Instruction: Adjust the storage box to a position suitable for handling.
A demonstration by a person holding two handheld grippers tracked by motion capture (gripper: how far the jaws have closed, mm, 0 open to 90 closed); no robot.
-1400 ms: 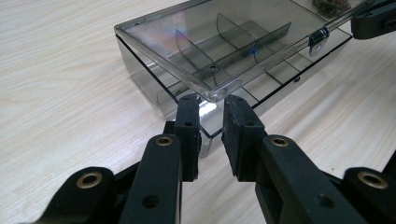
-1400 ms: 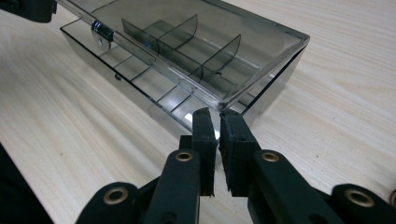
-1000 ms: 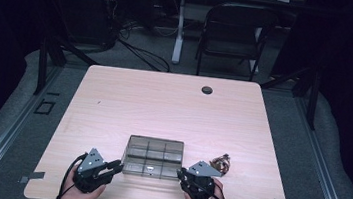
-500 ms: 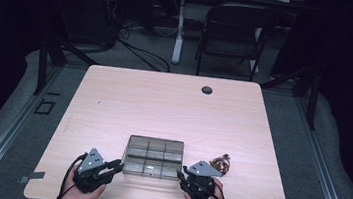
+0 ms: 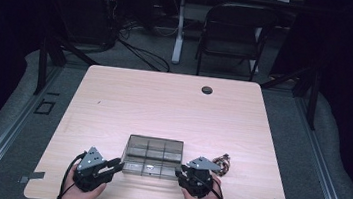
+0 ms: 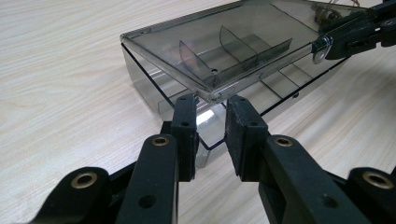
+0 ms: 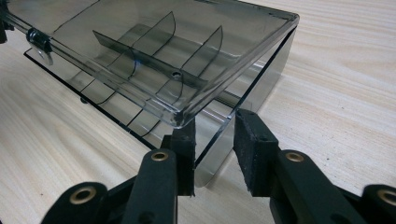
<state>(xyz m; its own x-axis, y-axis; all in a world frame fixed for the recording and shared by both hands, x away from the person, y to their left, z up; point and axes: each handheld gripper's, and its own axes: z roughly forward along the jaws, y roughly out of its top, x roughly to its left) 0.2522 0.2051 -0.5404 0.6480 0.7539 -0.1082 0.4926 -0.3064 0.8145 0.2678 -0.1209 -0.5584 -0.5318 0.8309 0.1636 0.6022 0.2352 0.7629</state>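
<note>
A smoky clear compartment box (image 5: 153, 156) lies near the table's front edge. Its lid (image 6: 224, 42) stands slightly lifted off the base on my side. My left gripper (image 5: 118, 164) is at the box's near left corner; that corner (image 6: 208, 140) sits between its jaws (image 6: 210, 116). These have just been opening, and a gap shows at one pad. My right gripper (image 5: 181, 172) is at the near right corner, its jaws (image 7: 215, 135) astride the side wall (image 7: 252, 88). They too have just been opening, and the right pad (image 7: 252, 154) stands off the plastic.
A small bundle of coloured bits (image 5: 221, 162) lies just right of the box, behind my right gripper. The wooden table (image 5: 163, 108) has a dark grommet hole (image 5: 207, 90) at its far edge. A folding chair (image 5: 232, 30) stands beyond it.
</note>
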